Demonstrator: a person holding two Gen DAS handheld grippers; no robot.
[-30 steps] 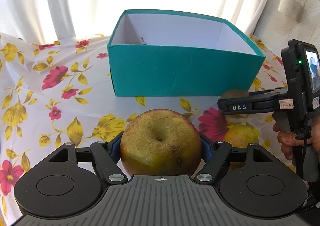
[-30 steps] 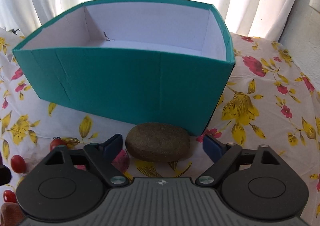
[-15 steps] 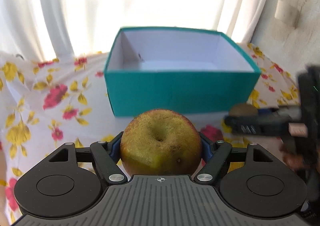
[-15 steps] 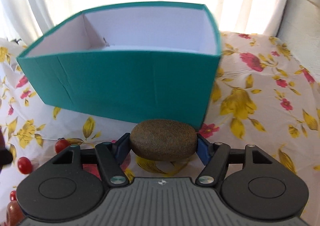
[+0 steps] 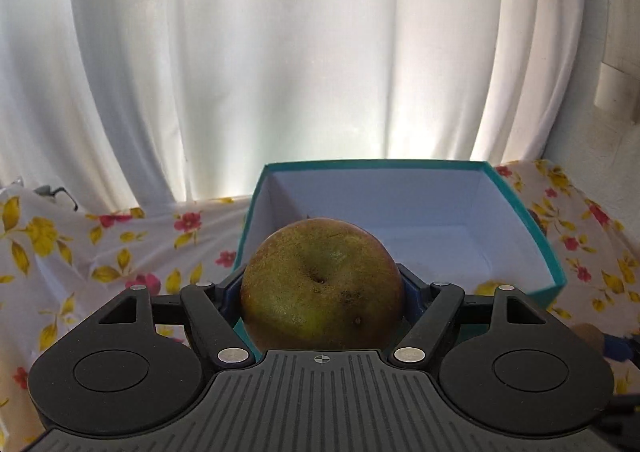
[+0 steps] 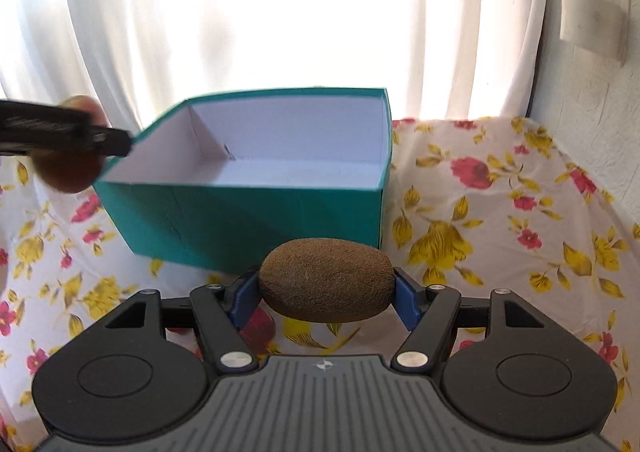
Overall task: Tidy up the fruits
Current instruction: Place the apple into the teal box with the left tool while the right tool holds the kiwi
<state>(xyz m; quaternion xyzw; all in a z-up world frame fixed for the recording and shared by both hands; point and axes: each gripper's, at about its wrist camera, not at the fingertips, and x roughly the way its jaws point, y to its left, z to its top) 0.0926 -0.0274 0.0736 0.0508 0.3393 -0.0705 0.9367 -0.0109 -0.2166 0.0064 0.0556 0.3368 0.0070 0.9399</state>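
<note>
My left gripper is shut on a green-brown apple and holds it in the air at the near left corner of the open teal box. The box has a white, bare floor. My right gripper is shut on a brown kiwi and holds it above the cloth, in front of the teal box. In the right wrist view the left gripper with its apple shows at the box's left corner.
A white cloth with yellow and red flowers covers the table. White curtains hang behind the box. A wall stands at the right.
My left gripper has lifted the apple from the table up to the box's rim. My right gripper has shut on the kiwi and raised it off the cloth.
</note>
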